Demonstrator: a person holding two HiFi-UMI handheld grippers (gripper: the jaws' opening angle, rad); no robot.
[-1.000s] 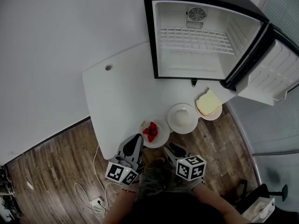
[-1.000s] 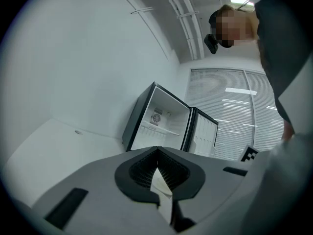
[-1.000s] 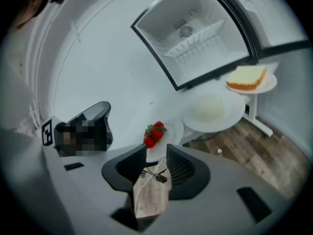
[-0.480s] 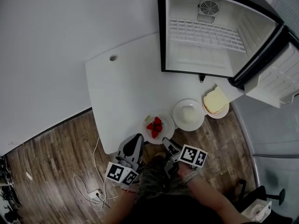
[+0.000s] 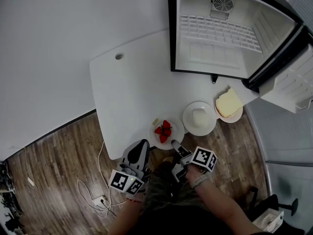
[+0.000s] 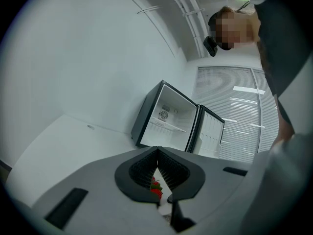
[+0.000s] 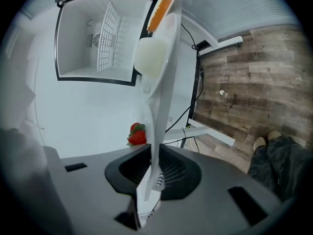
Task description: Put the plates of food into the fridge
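Three plates stand at the white table's (image 5: 132, 92) front edge. The nearest, a small plate of strawberries (image 5: 167, 130), has its rim between the jaws of my right gripper (image 5: 173, 143), which have just been closing and now pinch it. In the right gripper view the rolled gripper (image 7: 155, 148) grips the thin white rim beside a strawberry (image 7: 137, 134). Further right sit a plate with a white mound (image 5: 199, 117) and a plate with a yellow slice (image 5: 229, 103). My left gripper (image 5: 143, 143) is shut and empty, just off the table edge left of the strawberries.
The small black fridge (image 5: 215, 58) stands open at the table's back right, with a wire shelf inside and its door (image 5: 288, 82) swung out to the right. A cable hole (image 5: 119, 56) marks the table's far left. A cable and socket (image 5: 100, 212) lie on the wooden floor.
My right gripper has rolled onto its side and moved up to the strawberry plate's rim, which now sits between its jaws. The left gripper has hardly moved.
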